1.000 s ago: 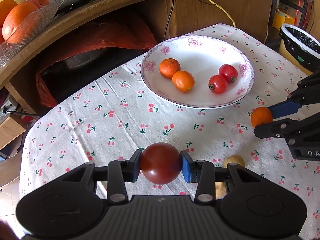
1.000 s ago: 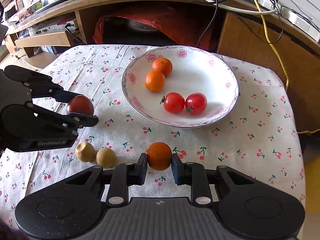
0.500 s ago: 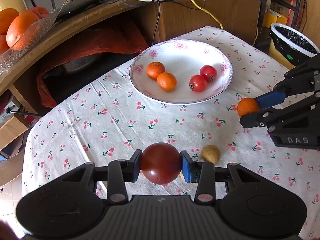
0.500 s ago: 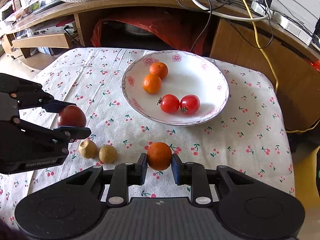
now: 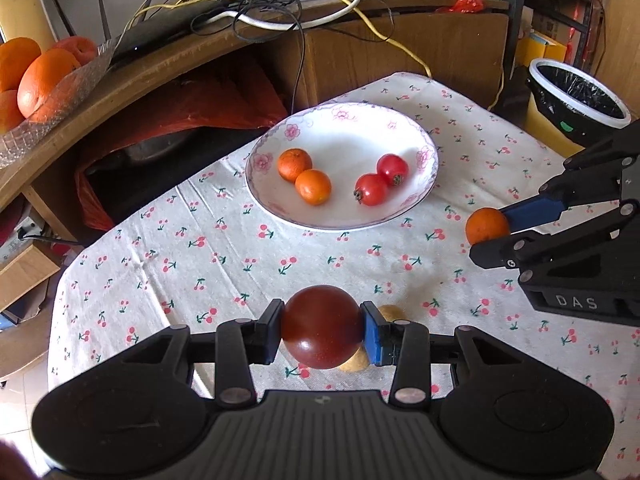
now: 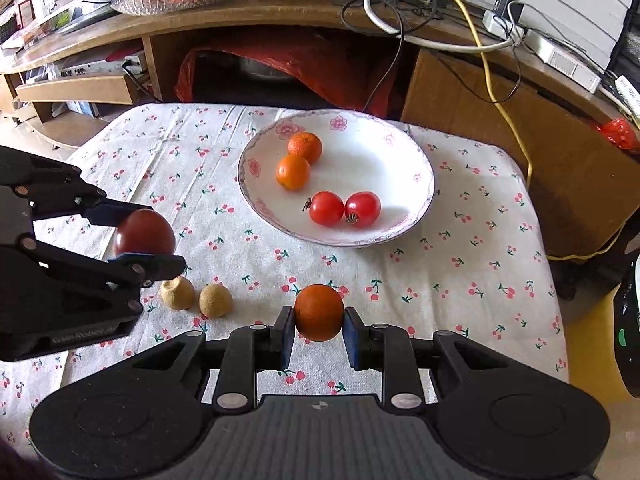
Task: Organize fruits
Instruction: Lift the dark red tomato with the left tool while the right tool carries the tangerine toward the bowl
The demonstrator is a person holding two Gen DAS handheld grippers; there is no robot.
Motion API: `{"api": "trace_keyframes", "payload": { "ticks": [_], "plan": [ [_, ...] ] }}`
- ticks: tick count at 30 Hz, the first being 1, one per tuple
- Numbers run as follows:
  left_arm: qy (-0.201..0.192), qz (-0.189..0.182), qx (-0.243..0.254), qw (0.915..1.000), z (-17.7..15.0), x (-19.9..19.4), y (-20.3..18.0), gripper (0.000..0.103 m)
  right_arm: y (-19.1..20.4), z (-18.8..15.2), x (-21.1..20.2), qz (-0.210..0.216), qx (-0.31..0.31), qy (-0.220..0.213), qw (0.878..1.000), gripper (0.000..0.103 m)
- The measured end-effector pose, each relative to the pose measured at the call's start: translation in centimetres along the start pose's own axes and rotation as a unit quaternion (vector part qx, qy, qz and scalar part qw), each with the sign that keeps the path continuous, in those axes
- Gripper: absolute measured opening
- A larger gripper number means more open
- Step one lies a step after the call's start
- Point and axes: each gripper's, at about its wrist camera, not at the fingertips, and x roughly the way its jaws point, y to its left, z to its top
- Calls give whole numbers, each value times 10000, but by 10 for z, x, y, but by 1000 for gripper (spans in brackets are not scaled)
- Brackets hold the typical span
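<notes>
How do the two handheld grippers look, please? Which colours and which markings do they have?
Both the left gripper and the right gripper are matte black plastic, with a ribbed body, jointed linkage arms with silver pins and blue finger pads. The right one shows "DAS" on its side, the left one "GenRobot.AI". No cables or sleeves are visible.

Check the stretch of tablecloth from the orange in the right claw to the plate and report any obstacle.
Nothing visible blocks it. The orange is clamped in the right claw, and only bare tablecloth lies between it and the plate. The two brown fruits sit off to the left, out of that line.
</notes>
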Motion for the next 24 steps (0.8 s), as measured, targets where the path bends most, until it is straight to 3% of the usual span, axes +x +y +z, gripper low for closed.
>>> {"api": "trace_keyframes", "payload": {
  "ticks": [24],
  "plan": [
    [-208,34,-60,9998,26,4,-1,48,-11,21,-4,-81,169,-258,9995,20]
  ]
}}
